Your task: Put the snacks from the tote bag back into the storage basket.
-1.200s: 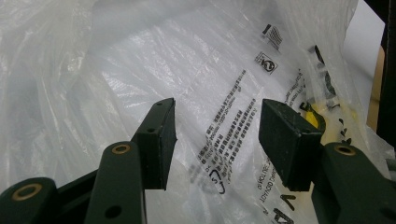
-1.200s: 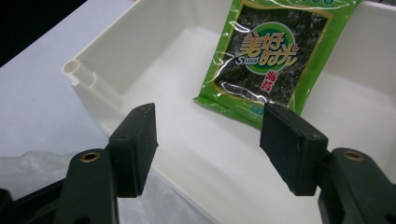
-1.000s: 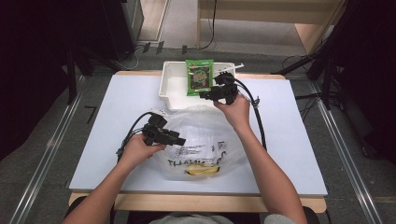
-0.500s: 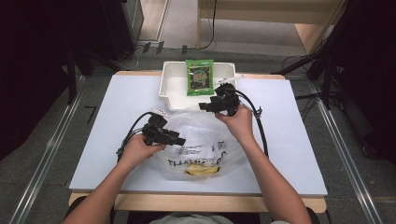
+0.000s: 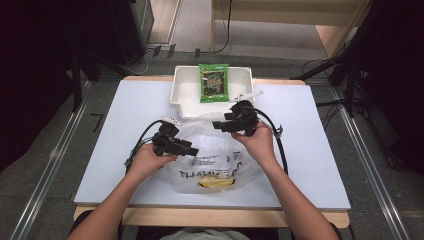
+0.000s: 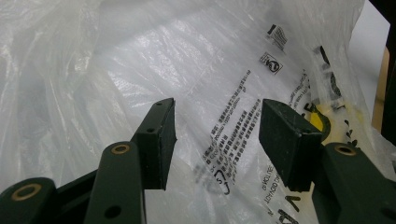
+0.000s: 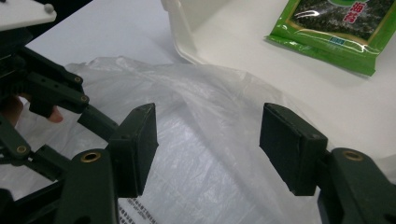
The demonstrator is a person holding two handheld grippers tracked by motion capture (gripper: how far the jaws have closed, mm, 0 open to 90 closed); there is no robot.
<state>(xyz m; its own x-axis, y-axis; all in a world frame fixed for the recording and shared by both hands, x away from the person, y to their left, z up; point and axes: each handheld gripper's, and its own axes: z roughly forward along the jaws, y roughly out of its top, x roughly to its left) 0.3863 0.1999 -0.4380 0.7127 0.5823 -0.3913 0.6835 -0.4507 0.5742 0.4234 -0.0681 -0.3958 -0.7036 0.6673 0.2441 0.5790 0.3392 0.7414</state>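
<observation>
I see a big see-through plastic bag (image 5: pixel 215 155) lying on the white tabletop (image 5: pixel 320 165), close to my side. It has black letters on it, and something yellow (image 5: pixel 216 183) shows through near its front edge.

My left gripper (image 5: pixel 192 150) is over the left part of the bag. In the left gripper view its jaws stand wide apart with the printed plastic (image 6: pixel 233 135) right behind them, and they pinch nothing.

My right gripper (image 5: pixel 216 125) is over the back edge of the bag, near the white tray (image 5: pixel 182 92). In the right gripper view its jaws are wide apart too, with crinkly plastic (image 7: pixel 205 130) under them and nothing between the pads. The left gripper (image 7: pixel 51 93) shows at the left side of that view.

The tray sits at the far edge of the tabletop, touching the bag. A green packet (image 5: pixel 213 82) lies flat inside the tray.
</observation>
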